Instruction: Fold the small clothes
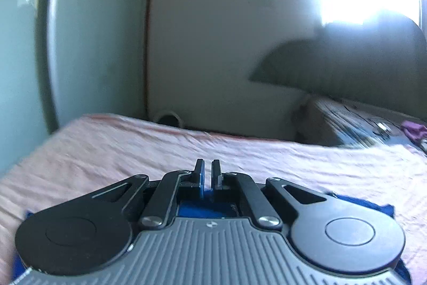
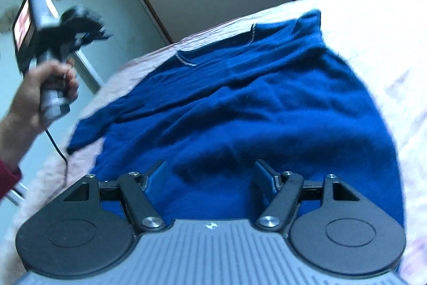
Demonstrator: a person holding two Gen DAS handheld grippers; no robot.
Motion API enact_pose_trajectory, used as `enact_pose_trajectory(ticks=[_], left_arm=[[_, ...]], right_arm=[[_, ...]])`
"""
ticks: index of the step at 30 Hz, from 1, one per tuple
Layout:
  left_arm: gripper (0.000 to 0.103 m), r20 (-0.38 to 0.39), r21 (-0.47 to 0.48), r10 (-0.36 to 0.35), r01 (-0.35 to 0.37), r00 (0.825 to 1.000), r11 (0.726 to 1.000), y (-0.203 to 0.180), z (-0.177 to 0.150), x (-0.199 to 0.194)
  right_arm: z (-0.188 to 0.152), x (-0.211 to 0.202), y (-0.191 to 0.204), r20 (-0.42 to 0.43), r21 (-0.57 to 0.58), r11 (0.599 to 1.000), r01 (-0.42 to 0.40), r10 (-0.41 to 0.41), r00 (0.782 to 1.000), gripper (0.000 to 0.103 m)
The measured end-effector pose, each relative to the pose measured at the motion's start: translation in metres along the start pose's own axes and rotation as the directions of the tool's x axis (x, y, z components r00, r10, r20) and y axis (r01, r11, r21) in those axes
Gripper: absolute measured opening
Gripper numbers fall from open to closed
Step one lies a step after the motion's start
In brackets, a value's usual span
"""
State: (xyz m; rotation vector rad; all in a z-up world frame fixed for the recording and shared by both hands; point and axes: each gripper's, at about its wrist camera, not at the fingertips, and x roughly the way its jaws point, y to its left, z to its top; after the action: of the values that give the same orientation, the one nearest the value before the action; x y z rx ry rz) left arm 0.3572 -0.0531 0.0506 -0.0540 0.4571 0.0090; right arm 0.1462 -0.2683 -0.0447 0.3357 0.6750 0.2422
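Closest to me, the right gripper (image 2: 210,178) hangs just above the near hem of a deep blue, soft knitted sweater (image 2: 240,103), its two black jaws standing wide apart with nothing between them. The sweater lies mostly flat on a pale pink, wrinkled bedsheet (image 2: 373,44), spreading away from those jaws. One sleeve trails off to the left, and the neckline with its thin pale trim sits at the far end. Up and to the left of the right gripper, a person's hand (image 2: 50,84) in a red sleeve grips the handle of the left gripper (image 1: 208,172). Its jaws are closed with nothing caught between them, and it is raised off the bed.

The knit looks light, limp and fuzzy. It would likely sag and bunch when lifted, not slide. A pinch at a hem corner or a shoulder seam seems the best hold. Beyond the bed stand a plain wall and a pale flowered wardrobe door (image 1: 88,18).
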Motion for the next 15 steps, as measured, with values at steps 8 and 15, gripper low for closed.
enact_pose_trajectory(ticks=[8,15], left_arm=[[0.043,-0.11,0.177,0.006,0.014,0.994,0.984,-0.026,-0.037,0.015],[0.088,-0.122,0.164,0.106,-0.085,0.987,0.983,0.04,-0.03,0.0]], right_arm=[[-0.002,0.001,-0.003,0.02,-0.043,0.999,0.031,-0.03,0.999,0.076],[0.041,0.028,0.0,-0.001,0.017,0.987,-0.161,0.161,0.987,0.076]])
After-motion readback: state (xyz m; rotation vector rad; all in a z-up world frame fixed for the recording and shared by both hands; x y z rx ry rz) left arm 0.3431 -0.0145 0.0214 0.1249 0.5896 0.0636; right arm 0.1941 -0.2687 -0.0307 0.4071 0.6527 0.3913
